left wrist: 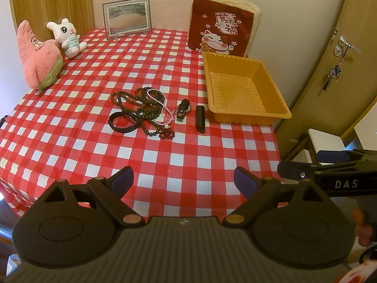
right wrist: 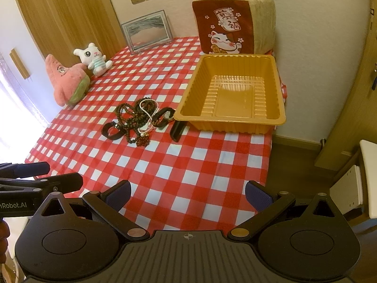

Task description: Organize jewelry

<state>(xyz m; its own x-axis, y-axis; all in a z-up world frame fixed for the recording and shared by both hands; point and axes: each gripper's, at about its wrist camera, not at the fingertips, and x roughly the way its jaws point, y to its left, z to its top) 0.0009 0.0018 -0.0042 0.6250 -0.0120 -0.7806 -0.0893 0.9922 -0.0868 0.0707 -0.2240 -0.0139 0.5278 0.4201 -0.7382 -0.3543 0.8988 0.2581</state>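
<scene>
A tangle of dark bead necklaces [left wrist: 139, 105] [right wrist: 132, 116] lies mid-table with a white pearl strand [left wrist: 162, 105] [right wrist: 148, 110] across it. A black band [left wrist: 122, 122] [right wrist: 112, 129] sits at its left. A small black watch-like piece [left wrist: 182, 110] [right wrist: 162, 118] and a black bar [left wrist: 200, 119] [right wrist: 178, 129] lie to the right. An empty orange plastic tray [left wrist: 245, 115] [right wrist: 228, 122] stands at the right. My left gripper [left wrist: 183, 180] is open over the near table edge, holding nothing. My right gripper [right wrist: 187, 192] is open too, near the front right corner.
The table wears a red-and-white checked cloth [left wrist: 165, 165] [right wrist: 188, 165]. A pink star plush [left wrist: 37, 56] [right wrist: 66, 80] and a white bunny plush [left wrist: 67, 37] [right wrist: 94, 59] sit back left. A framed picture [left wrist: 127, 17] [right wrist: 148, 30] and a lucky-cat cushion [left wrist: 221, 26] [right wrist: 226, 23] lean on the wall.
</scene>
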